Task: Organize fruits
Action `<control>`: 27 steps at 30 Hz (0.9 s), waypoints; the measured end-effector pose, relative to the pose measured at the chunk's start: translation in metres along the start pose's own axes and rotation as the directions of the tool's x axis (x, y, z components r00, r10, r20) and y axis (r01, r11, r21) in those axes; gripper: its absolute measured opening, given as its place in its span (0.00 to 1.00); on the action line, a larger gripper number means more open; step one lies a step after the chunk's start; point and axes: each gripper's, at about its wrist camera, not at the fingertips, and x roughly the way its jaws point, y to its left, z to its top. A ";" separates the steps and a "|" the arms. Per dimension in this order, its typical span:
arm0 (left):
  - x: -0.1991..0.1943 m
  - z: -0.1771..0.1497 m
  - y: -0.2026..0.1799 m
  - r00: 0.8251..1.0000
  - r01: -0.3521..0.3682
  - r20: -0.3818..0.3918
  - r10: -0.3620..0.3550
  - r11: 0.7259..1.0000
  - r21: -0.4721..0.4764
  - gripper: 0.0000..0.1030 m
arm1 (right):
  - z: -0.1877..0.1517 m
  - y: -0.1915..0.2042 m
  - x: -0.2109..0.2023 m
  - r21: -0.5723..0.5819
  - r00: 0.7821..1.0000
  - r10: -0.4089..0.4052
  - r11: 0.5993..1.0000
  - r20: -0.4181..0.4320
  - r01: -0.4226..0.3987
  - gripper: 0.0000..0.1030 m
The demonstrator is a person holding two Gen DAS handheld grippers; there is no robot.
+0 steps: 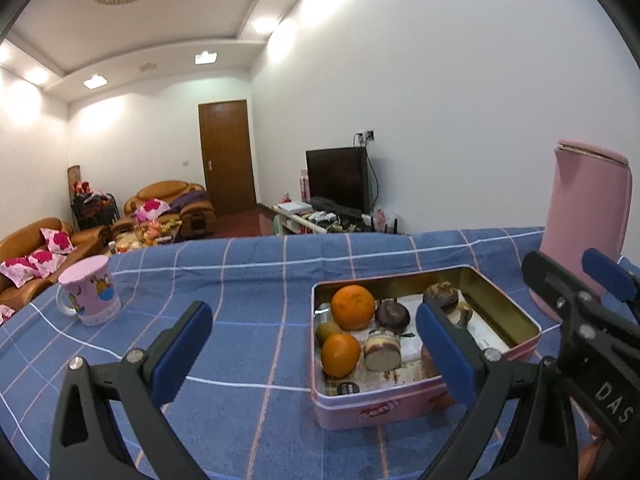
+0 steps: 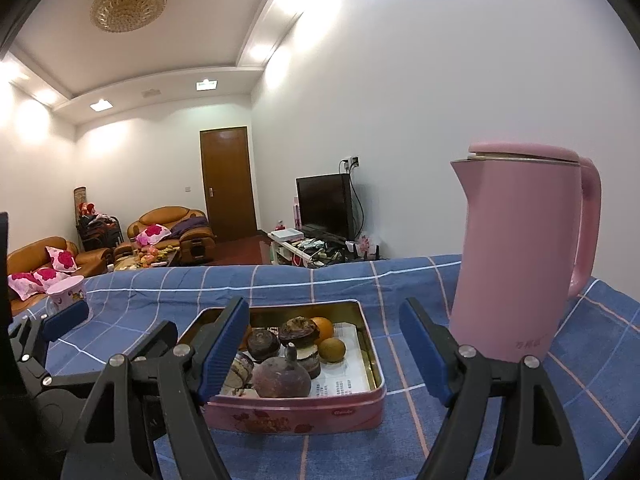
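Observation:
A pink tin box stands on the blue checked tablecloth and holds two oranges, a kiwi, several dark water chestnuts and a cut root piece. The box also shows in the right wrist view with a chestnut at its front. My left gripper is open and empty, in front of the box's left side. My right gripper is open and empty, hovering over the box's near right corner; it also shows in the left wrist view.
A tall pink kettle stands right of the box, close to my right gripper's right finger. A pink cartoon mug stands at the table's far left. The tablecloth covers the table; behind it lie sofas, a TV and a door.

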 end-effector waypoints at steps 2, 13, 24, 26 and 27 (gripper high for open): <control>0.001 -0.001 0.001 1.000 0.004 -0.005 -0.004 1.000 -0.006 1.00 | 0.000 -0.001 0.000 0.004 1.000 -0.004 1.000 -0.002 0.004 0.76; 0.002 -0.001 0.002 1.000 0.007 -0.013 -0.007 1.000 -0.003 1.00 | 0.001 -0.002 0.000 0.007 1.000 -0.009 1.000 -0.005 0.009 0.76; 0.004 -0.002 0.001 1.000 0.008 -0.026 -0.008 1.000 -0.007 1.00 | 0.001 -0.002 -0.001 0.002 1.000 -0.011 1.000 -0.005 0.011 0.77; 0.004 -0.002 0.001 1.000 0.009 -0.026 -0.009 1.000 -0.008 1.00 | 0.001 -0.002 0.000 0.002 1.000 -0.010 1.000 -0.006 0.010 0.77; 0.004 -0.002 0.001 1.000 0.009 -0.026 -0.009 1.000 -0.007 1.00 | 0.001 -0.002 0.000 0.002 1.000 -0.010 1.000 -0.007 0.010 0.77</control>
